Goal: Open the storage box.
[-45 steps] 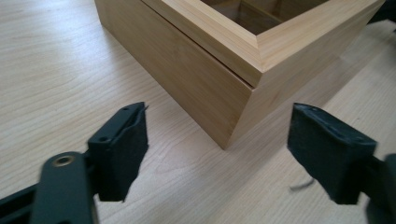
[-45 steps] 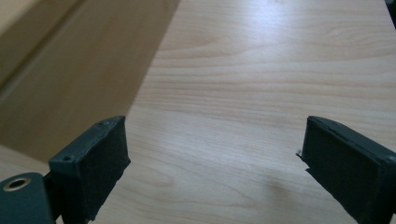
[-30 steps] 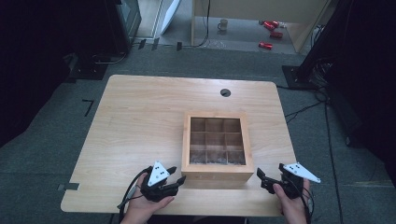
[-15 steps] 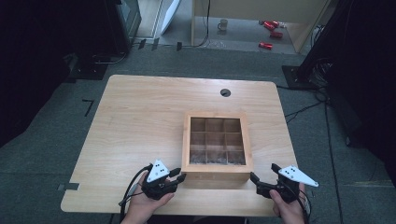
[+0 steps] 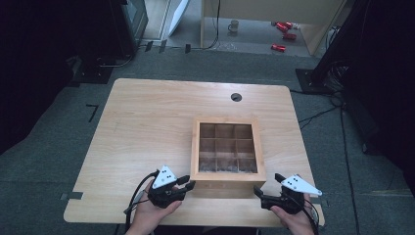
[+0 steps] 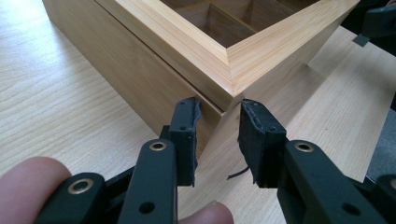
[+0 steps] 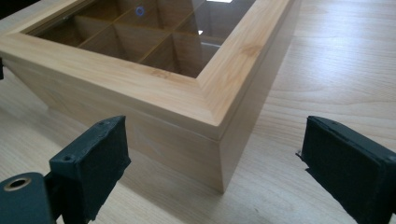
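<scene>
No text, label, brand, number or sign can be read anywhere. The wooden box [image 5: 227, 149] bears only plain grain. The red cans [image 5: 284, 34] far beyond it are too small to read.

We see a box [image 5: 227, 152] of pale, smooth wood with a fine straight grain and a matt finish; its lid holds a glossy glass pane [image 7: 159, 32] that mirrors a light. The tabletop [image 5: 147, 122] is light wood-grain, smooth and faintly sheened. The left gripper [image 6: 218, 135] and right gripper [image 7: 215, 163] are matt black plastic with brass-coloured rivets; their jaws carry rough, frayed black rubbery pads.
</scene>
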The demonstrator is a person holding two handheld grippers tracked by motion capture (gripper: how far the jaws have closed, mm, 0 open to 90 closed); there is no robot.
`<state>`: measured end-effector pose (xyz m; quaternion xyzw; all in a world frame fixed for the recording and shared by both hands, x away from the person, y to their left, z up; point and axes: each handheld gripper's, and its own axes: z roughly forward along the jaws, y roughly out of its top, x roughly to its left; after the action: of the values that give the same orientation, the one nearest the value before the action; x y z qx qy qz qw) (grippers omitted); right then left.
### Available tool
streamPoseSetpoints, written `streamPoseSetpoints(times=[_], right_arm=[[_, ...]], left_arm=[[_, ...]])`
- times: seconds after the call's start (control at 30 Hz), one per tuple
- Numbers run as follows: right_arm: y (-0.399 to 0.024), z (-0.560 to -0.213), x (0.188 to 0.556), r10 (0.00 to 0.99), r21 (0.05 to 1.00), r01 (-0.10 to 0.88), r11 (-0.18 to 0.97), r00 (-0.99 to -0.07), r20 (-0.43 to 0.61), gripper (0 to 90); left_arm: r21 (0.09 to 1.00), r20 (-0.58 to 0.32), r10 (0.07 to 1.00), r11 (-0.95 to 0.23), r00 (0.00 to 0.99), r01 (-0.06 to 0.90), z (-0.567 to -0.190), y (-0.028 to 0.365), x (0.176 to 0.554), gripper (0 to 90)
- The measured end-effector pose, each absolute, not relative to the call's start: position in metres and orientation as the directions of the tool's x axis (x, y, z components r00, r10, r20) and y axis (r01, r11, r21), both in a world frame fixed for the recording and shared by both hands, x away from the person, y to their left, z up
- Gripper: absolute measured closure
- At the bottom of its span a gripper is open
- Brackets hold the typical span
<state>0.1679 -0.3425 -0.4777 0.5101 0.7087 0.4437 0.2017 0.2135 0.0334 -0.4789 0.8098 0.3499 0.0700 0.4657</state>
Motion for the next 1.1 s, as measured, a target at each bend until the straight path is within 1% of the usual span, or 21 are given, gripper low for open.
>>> streamPoseSetpoints(times=[0.1,0.13,0.17,0.23,0.3,0.33,0.43,0.57,0.7,0.9,1.1], right_arm=[[-0.3392,-0.4802,0.1687,0.899,0.831,0.546,0.104,-0.409,0.156,7.5],[-0.3383,-0.4809,0.1689,0.896,0.829,0.548,0.109,-0.414,0.157,8.8],[-0.3377,-0.4816,0.1690,0.896,0.832,0.543,0.113,-0.417,0.151,12.3],[-0.3363,-0.4828,0.1692,0.899,0.832,0.543,0.115,-0.413,0.145,14.8],[-0.3357,-0.4834,0.1692,0.897,0.833,0.540,0.118,-0.417,0.144,21.4],[-0.3353,-0.4835,0.1689,0.897,0.835,0.537,0.118,-0.418,0.142,26.8],[-0.3351,-0.4832,0.1683,0.894,0.841,0.528,0.115,-0.424,0.144,36.7],[-0.3359,-0.4833,0.1678,0.889,0.844,0.525,0.110,-0.432,0.153,45.1],[-0.3363,-0.4830,0.1674,0.888,0.848,0.518,0.109,-0.434,0.151,48.2],[-0.3354,-0.4814,0.1661,0.892,0.856,0.506,0.107,-0.429,0.142,49.5],[-0.3322,-0.4790,0.1632,0.900,0.868,0.482,0.123,-0.423,0.108,51.0]], left_arm=[[0.803,-0.213,0.630,-0.323,0.747,0.501,-0.4788,0.0337,0.2138,68.3],[0.803,-0.212,0.629,-0.324,0.748,0.500,-0.4788,0.0337,0.2139,68.2],[0.803,-0.211,0.628,-0.325,0.749,0.499,-0.4787,0.0338,0.2140,68.2],[0.804,-0.210,0.627,-0.325,0.750,0.497,-0.4786,0.0338,0.2142,68.2],[0.805,-0.208,0.626,-0.326,0.751,0.496,-0.4784,0.0339,0.2143,68.2],[0.805,-0.208,0.626,-0.327,0.751,0.495,-0.4782,0.0338,0.2143,68.2],[0.807,-0.205,0.627,-0.326,0.751,0.492,-0.4781,0.0336,0.2143,68.1],[0.807,-0.200,0.625,-0.331,0.755,0.488,-0.4764,0.0338,0.2147,67.9],[0.811,-0.198,0.624,-0.329,0.756,0.484,-0.4758,0.0336,0.2146,67.4],[0.820,-0.190,0.623,-0.324,0.759,0.471,-0.4738,0.0332,0.2138,67.5],[0.827,-0.190,0.622,-0.316,0.759,0.466,-0.4731,0.0335,0.2136,66.5]])
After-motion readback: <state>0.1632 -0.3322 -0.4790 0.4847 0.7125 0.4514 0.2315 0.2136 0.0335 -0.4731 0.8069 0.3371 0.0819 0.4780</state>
